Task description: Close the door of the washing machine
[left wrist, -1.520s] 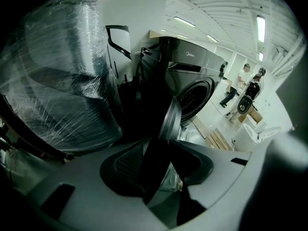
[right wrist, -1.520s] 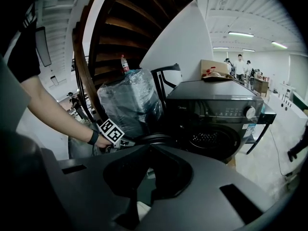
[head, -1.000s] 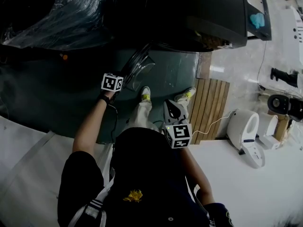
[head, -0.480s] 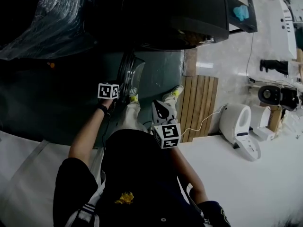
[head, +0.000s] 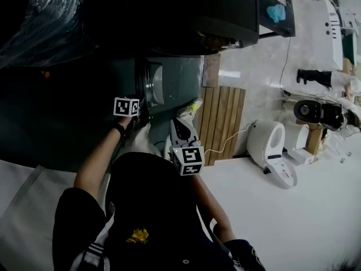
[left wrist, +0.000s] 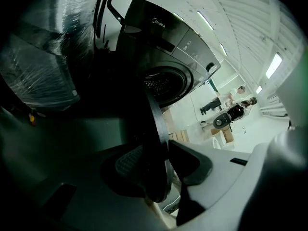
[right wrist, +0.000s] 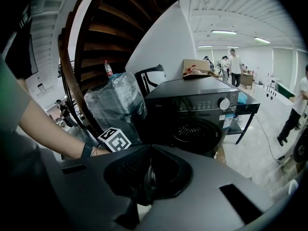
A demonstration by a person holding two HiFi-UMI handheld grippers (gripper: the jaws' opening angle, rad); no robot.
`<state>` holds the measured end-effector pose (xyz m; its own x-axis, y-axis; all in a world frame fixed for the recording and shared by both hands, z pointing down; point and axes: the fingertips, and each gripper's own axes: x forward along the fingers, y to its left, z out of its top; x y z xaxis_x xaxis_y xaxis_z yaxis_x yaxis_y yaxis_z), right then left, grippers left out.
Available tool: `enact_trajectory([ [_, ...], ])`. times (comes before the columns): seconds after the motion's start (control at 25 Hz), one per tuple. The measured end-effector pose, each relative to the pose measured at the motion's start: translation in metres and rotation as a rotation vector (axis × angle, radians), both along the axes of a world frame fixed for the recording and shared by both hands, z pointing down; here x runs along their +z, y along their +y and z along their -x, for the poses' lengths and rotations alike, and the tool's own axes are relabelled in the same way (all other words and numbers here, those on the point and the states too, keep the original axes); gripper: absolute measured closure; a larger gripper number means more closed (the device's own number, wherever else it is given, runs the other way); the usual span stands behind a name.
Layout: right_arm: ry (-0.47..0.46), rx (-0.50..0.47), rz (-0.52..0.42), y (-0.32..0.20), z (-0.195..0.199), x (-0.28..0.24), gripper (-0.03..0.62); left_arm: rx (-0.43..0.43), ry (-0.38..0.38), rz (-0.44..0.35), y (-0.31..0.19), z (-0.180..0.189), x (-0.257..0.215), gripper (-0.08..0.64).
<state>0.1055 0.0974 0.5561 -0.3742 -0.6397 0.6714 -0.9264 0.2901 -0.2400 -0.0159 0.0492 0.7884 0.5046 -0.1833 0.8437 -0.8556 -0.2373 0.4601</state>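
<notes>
The dark washing machine (head: 197,21) stands at the top of the head view. Its round door (head: 151,86) hangs partly open and shows edge-on. My left gripper (head: 140,112) is shut on the door's rim. In the left gripper view the door's dark edge (left wrist: 156,129) runs up between the two pads, with the drum opening (left wrist: 166,83) beyond it. My right gripper (head: 179,131) hovers near the person's body, to the right of the door and apart from it. Its jaws (right wrist: 149,179) are shut on nothing and face the machine's front (right wrist: 202,105).
A plastic-wrapped bulk (head: 45,21) sits left of the machine. A wooden slatted mat (head: 221,123) lies on the floor to the right, with a white toilet-like unit (head: 271,151) past it. The person's shoes (head: 190,107) stand near the door. People (right wrist: 235,64) walk in the background.
My left gripper has swung the door round toward the machine's front; the door now shows edge-on. The right gripper has drifted a little the same way.
</notes>
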Motion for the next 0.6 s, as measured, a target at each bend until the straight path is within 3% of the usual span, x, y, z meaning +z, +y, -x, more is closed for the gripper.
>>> enact_trajectory([
  [0.6, 0.011, 0.09, -0.004, -0.022, -0.072, 0.003, 0.561, -0.036, 0.098, 0.032, -0.023, -0.104, -0.007, 0.359],
])
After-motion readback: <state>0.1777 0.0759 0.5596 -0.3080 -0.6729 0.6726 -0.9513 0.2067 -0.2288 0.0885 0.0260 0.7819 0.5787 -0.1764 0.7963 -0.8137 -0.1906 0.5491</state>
